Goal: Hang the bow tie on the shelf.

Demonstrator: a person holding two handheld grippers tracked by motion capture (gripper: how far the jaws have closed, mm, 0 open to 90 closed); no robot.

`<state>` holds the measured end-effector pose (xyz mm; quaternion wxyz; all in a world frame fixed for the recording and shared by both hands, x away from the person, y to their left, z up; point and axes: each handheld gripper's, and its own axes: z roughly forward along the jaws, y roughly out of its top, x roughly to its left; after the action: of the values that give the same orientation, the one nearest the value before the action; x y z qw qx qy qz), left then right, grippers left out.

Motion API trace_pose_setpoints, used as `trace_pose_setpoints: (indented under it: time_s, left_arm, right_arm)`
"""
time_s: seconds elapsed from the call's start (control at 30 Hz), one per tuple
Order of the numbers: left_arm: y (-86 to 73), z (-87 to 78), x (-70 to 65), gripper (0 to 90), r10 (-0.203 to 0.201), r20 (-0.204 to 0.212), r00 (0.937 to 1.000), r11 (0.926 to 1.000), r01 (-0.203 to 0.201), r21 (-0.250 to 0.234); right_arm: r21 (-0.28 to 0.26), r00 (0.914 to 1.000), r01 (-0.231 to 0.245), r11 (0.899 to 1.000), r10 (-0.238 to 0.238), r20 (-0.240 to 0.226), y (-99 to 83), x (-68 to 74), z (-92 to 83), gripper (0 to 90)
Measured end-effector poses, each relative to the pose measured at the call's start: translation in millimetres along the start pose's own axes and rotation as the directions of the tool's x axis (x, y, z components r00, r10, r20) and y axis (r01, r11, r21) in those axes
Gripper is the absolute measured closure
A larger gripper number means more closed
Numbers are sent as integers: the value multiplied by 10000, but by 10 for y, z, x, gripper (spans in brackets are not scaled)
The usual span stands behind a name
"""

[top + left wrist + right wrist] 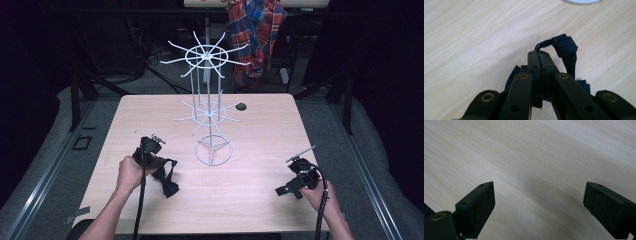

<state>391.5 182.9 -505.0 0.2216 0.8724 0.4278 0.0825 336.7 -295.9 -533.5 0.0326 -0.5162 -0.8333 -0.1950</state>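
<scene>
A dark navy bow tie (169, 184) lies on the wooden table (150, 115) at the front left. My left gripper (162, 169) is shut on its thin strap; in the left gripper view the jaws (539, 55) meet on the strap just below the tie's knot (565, 46). A white wire display stand (210, 100) with two tiers of spoke hooks rises from a ring base (214, 151) at the table's middle, to the right of the left gripper. My right gripper (287, 190) hovers low at the front right, open, with bare wood between its fingers (539, 195).
A plaid shirt (255, 35) hangs behind the table's far edge. A small dark hole (241, 106) marks the tabletop behind the stand. The stand's white base rim (581, 1) shows at the top of the left gripper view. Dark frame legs stand on both sides of the table.
</scene>
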Motion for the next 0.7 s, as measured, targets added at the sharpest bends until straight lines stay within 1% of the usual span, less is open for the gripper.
trace_pose_setpoints:
  time_s: [0.07,0.17,0.27,0.37,0.4,0.43,0.47,0.5,0.57,0.6,0.63,0.67,0.7]
  left_arm:
    - [12,-44,-5,887,22,-74,10000,9996,-24,-289]
    - [17,-85,-5,887,27,-183,9998,9978,-39,-659]
    - [16,-116,4,887,33,-273,9996,9959,-57,-901]
    - [12,-168,12,887,-37,-366,9993,9919,-10,-1271]
    - [10,-177,13,888,-75,-389,9992,9899,19,-1416]
    - [10,-199,17,887,-111,-409,9991,9879,47,-1550]
    - [9,-211,22,888,-113,-406,9991,9870,46,-1609]
    - [7,-228,30,888,-128,-366,9992,9847,62,-1743]
    - [1,-253,43,888,-205,-307,9993,9818,143,-1893]
    - [-5,-266,52,888,-230,-260,9994,9801,174,-1978]
    - [-11,-278,58,887,-262,-242,9994,9778,206,-2084]
    - [-14,-289,61,888,-282,-199,9994,9774,234,-2100]
    - [-15,-310,66,888,-282,-176,9994,9750,236,-2209]
  right_arm:
    - [365,9993,329,9988,-335,154,12,-23,-27,99]
    - [294,9994,282,9992,-288,190,9,-27,-23,99]
    - [328,9995,292,9990,-297,132,12,-29,-21,98]
    - [284,9996,245,9993,-248,93,11,-26,-16,98]
    - [117,9999,106,9999,-106,-39,11,-16,-3,98]
    - [-84,10000,-67,9999,68,73,2,-3,11,98]
    - [152,9999,141,9998,-142,25,13,-20,-3,98]
    - [189,9998,193,9996,-192,-57,18,-22,-5,98]
    - [115,9998,196,9997,-196,-70,20,-23,3,98]
    - [9,9999,116,9999,-116,-73,19,-17,9,99]
    - [77,9998,186,9998,-186,-21,25,-18,5,99]
    - [7,9998,186,9998,-186,5,24,-15,11,99]
    - [-33,9999,116,9999,-116,-128,32,-3,15,99]
